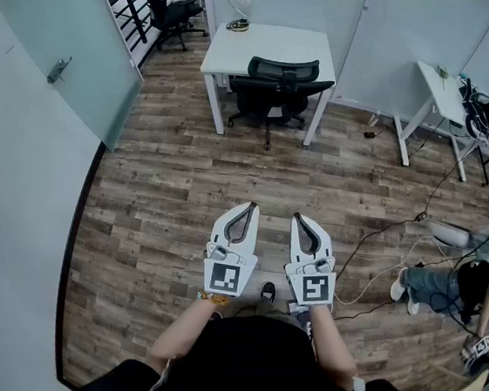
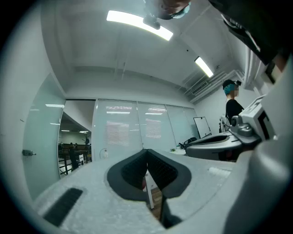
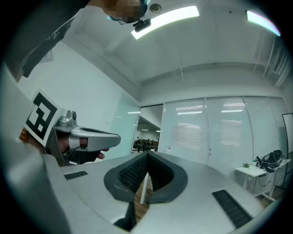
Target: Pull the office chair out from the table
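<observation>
Left gripper (image 1: 251, 206) and right gripper (image 1: 297, 216), side by side: fingers together, holding nothing. Black chair (image 1: 281, 80) stands upright, tucked under the far white table (image 1: 244, 46).

Wood floor (image 1: 176, 182), frosted glass walls (image 2: 132, 128), strip lights (image 2: 137, 23)

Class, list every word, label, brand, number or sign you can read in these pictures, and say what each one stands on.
No readable words or numbers in any view.
On the left gripper: a black-and-white square code, a pattern, not letters.
On the right gripper: the same kind of square code, no letters.
On the whiteboard: too small to tell whether anything is written.
</observation>
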Tool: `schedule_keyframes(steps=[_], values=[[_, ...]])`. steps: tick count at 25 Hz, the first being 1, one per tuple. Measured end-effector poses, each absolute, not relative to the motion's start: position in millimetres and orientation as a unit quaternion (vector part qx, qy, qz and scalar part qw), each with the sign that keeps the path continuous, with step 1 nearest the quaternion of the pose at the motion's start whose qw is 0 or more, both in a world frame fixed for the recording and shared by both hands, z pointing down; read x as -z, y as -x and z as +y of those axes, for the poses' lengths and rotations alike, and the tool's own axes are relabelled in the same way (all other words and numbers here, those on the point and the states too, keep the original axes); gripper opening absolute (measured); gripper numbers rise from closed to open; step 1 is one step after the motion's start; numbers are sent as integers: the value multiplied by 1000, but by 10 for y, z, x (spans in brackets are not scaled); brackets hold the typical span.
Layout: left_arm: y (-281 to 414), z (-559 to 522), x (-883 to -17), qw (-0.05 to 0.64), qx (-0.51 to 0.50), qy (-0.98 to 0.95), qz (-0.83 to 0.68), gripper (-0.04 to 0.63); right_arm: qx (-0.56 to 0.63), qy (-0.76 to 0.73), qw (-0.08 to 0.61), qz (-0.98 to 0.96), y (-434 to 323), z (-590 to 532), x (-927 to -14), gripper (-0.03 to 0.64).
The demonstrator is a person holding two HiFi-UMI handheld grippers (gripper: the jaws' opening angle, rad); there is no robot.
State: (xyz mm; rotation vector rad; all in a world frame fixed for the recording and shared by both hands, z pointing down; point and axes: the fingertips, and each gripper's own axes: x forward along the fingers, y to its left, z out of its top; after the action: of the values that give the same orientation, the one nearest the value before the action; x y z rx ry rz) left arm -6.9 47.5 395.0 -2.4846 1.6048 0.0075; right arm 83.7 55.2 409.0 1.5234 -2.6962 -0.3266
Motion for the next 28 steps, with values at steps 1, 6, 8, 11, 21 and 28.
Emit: schedule_keyframes(steps=[1,6,8,11,21,28], values=[[15,422,-3955,90,-3,835,543,18,102,-492,14,-864,-914,483,-4103,5],[-233,208,-4031,87,7,826,558,18,76,-490,-3,-868,-1206,194,-4126,6],[-315,145,-4061,86,13,824,560,18,78,-481,1,-874,-1257,109,-4149,6],[-405,33,-4075,88,16,823,561,18,85,-465,4,-881,-1296,-14,-4228,6],[-374,-779,-4169,81,20,824,561,18,84,-470,36,-878,-1322,-729,-4391,6],[-267,-1505,-4174,87,28,835,543,18,89,-485,53,-869,-1221,-1429,-4341,6]])
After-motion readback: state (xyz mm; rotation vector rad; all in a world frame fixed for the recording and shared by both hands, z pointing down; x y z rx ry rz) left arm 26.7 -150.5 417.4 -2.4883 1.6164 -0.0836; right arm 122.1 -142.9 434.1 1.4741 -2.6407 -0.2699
